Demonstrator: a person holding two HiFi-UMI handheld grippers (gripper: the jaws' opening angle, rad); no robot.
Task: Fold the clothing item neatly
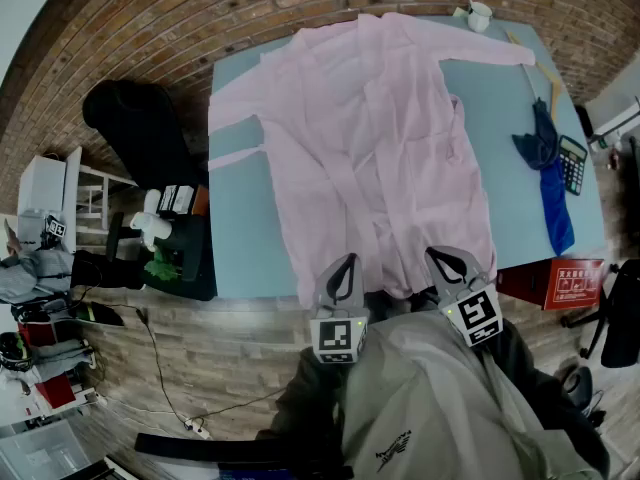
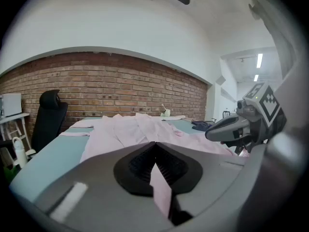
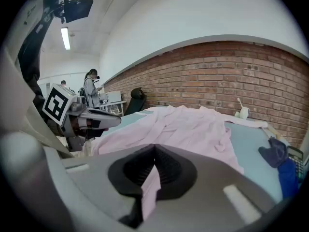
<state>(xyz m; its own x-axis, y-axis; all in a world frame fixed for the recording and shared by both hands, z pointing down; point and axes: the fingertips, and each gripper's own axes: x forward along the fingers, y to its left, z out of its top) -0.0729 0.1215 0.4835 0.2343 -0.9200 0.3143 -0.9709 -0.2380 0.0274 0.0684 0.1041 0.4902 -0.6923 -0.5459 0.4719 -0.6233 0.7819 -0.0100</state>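
While pinching the near hem of a pale pink, long-sleeved cloth garment point(image 1: 370, 138) laid out lengthwise on a light blue-green table point(image 1: 235, 238), poised at what looks like the start of the first fold. Gripped at two spots along the hem at the table's near edge: on one side by the left gripper point(image 1: 342, 276), on the other by the right gripper point(image 1: 452, 266), each with jaws pressed together on a thin strip of pink fabric and nothing else. Lying otherwise flat, with sleeves spread to either side, collar end toward the red-brick wall point(image 2: 120, 86), and some wrinkling down the middle. Judged to be the opening step, with no fold yet made. Next, most likely: lift the hem clear of the surface, hold both pinches firm and level, carry the edge away toward the collar and set it down square, minding the loose front panels, prone to slipping or bunching. Worth steering clear of the small white cup point(image 1: 478, 15) at the far corner near one sleeve, and of the dark blue cloth point(image 1: 548, 158) lying to the right of the garment.
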